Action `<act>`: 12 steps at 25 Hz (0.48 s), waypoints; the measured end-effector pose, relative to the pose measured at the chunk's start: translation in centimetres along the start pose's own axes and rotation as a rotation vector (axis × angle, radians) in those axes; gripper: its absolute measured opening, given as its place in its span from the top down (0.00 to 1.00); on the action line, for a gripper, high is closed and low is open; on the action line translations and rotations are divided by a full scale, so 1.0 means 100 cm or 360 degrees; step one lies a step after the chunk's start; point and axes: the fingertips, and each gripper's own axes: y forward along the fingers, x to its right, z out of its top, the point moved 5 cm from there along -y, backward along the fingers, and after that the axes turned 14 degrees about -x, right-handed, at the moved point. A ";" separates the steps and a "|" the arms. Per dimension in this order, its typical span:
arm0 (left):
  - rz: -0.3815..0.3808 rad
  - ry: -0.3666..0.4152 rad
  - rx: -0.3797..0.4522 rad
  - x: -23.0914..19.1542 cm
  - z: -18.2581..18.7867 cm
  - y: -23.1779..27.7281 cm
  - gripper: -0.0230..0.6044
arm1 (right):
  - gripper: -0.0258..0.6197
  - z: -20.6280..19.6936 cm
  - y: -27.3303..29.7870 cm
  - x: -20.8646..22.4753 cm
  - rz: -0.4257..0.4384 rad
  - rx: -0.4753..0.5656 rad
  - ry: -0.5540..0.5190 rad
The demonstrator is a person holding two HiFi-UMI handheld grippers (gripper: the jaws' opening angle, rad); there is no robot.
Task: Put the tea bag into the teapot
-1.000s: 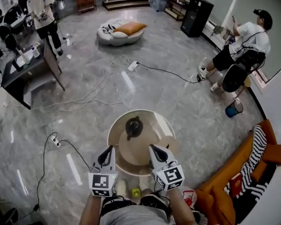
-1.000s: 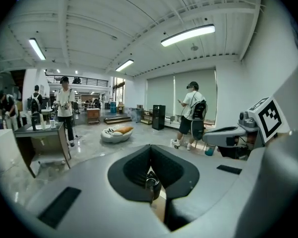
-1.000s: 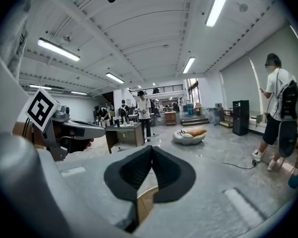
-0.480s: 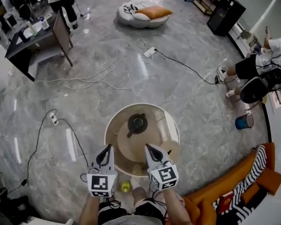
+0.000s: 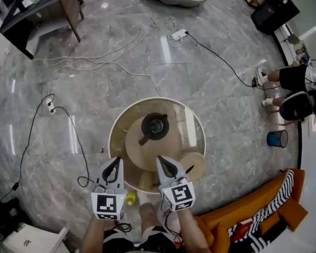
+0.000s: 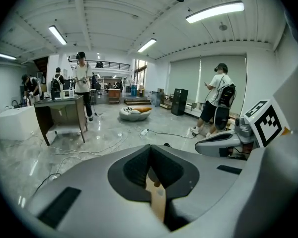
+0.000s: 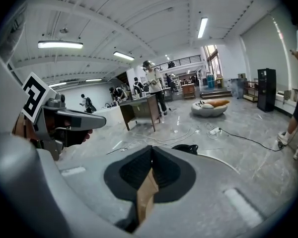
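Hovering near the teapot [image 5: 155, 126], left gripper [image 5: 116, 162] and right gripper [image 5: 163, 161] show jaws pressed together.

teapot [image 5: 155, 126] mid-table, bare tabletop [image 5: 194, 121] around it

My grey left gripper [image 6: 150, 148], jaws pressed together, faces a glossy grey marble floor [image 6: 114, 133] and dark wooden desk [image 6: 59, 112].

Glossy grey marble floor [image 5: 226, 115] crossed by cables [image 5: 217, 57]; orange sofa [image 5: 226, 231] at the edge; strip lights [image 6: 214, 11] overhead.
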 end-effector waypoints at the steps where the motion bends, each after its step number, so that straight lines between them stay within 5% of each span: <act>1: -0.0003 0.0006 -0.0010 -0.002 -0.008 0.008 0.94 | 0.96 -0.006 0.009 0.001 0.0007 -0.0011 0.0000; 8: -0.0018 -0.0106 -0.0098 -0.013 -0.045 0.056 0.94 | 0.96 -0.044 0.065 0.013 0.0023 -0.0081 -0.0008; 12: -0.0011 -0.0027 -0.0105 -0.020 -0.075 0.083 0.94 | 0.96 -0.071 0.095 0.019 0.0029 -0.0123 -0.0006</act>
